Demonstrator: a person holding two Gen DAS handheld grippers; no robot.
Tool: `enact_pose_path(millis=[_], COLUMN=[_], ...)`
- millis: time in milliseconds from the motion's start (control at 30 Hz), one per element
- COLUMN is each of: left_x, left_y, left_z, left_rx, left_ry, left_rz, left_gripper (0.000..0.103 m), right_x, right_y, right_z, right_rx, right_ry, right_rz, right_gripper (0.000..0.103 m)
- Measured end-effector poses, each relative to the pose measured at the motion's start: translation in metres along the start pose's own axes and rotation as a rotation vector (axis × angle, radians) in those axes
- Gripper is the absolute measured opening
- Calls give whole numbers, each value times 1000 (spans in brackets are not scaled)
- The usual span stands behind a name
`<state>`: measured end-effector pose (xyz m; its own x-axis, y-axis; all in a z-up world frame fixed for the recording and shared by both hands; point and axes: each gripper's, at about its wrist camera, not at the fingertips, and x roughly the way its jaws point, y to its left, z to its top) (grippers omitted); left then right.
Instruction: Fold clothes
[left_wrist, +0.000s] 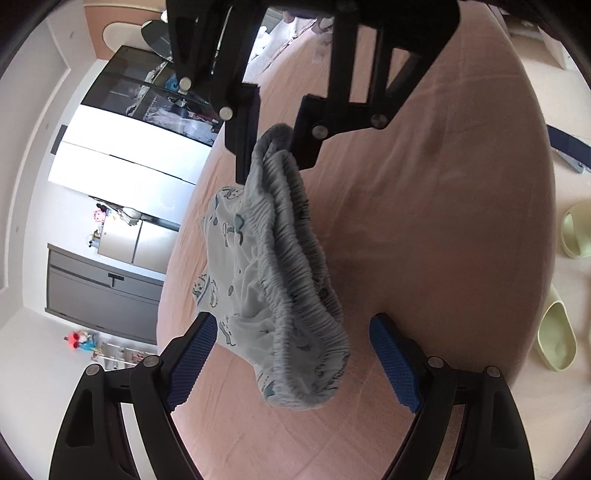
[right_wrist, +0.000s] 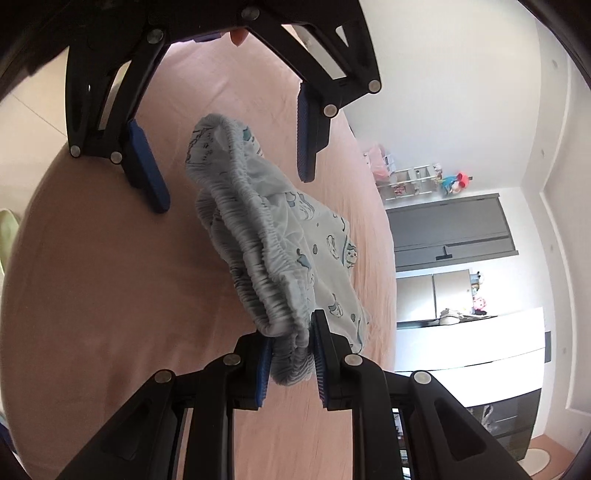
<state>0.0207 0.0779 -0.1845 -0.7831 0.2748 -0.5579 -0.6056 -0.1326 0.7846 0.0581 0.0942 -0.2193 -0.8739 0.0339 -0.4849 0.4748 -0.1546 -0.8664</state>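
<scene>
While the right gripper pinches the gathered elastic waistband of the pale blue printed shorts, the garment hangs bunched above the pink bedsheet, between the two grippers. Its far end droops between the blue pads of the left gripper, whose jaws stand wide and press on nothing. Two pale green slippers lie on the floor to the right of the bed.

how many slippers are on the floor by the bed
2, both pale green, in the left wrist view on the floor at the right of the bed: one slipper farther up, the other slipper below it. More may be hidden.
</scene>
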Motion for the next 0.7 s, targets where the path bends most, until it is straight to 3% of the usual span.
enact_pose_path(millis=[233,433,600,700], left_x=[2,6,9,7], left_y=[0,0,-1,10], left_z=[0,3,-1,-1], left_rx=[88,117,132,67], left_ry=[13,34,77,78], left_rz=[70,100,144,124], left_gripper=[85,82,29,21], right_x=[-14,-1,16,19], right_y=[-10,-16,-29,-29], right_z=[29,27,22,18], right_rx=[-7,23,24,24], right_ry=[-12,15,27,33], right_rz=[-62,-63,-53,-41], right_gripper=[18,18,18,18])
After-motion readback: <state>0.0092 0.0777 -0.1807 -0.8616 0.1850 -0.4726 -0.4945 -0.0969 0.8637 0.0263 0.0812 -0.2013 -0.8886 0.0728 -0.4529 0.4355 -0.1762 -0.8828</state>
